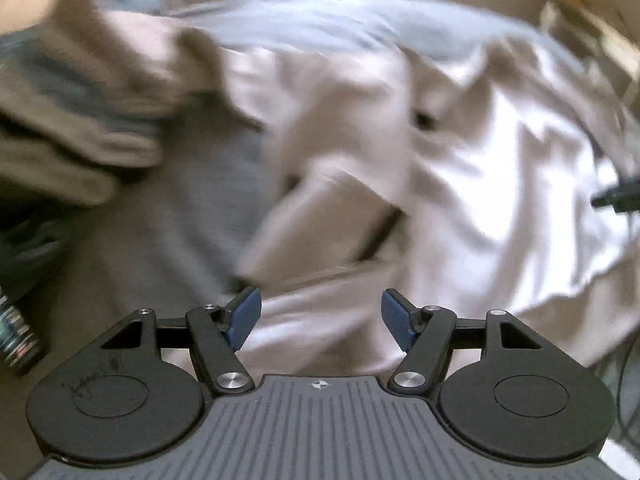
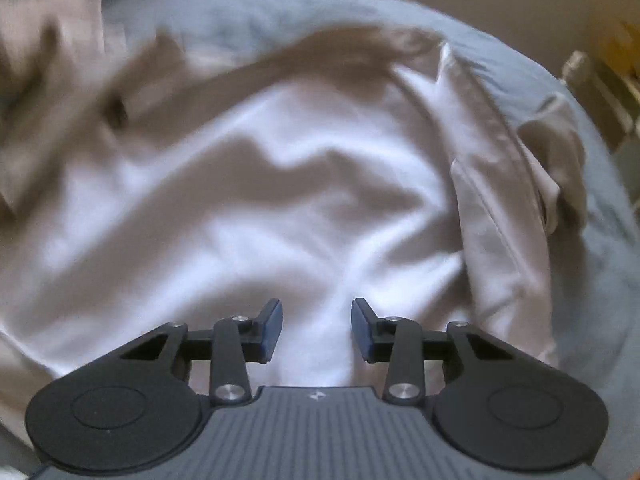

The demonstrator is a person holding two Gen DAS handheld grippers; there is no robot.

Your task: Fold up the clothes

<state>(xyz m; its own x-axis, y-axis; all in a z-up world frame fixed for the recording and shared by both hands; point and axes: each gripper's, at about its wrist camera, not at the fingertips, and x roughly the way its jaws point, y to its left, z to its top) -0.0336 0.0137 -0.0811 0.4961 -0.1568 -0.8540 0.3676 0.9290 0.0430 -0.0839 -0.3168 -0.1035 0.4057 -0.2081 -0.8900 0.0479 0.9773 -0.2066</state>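
Blue bedsheet (image 2: 280, 8), dark bottle (image 1: 16, 332)

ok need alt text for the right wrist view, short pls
A rumpled white garment spreads across a blue-grey sheet, seen from above and blurred by motion. The right claw sits at the bottom of the frame, jaws apart with nothing gripped, pointing down at the cloth.

No text can be read; the print on the dark bottle (image 1: 16, 336) is blurred
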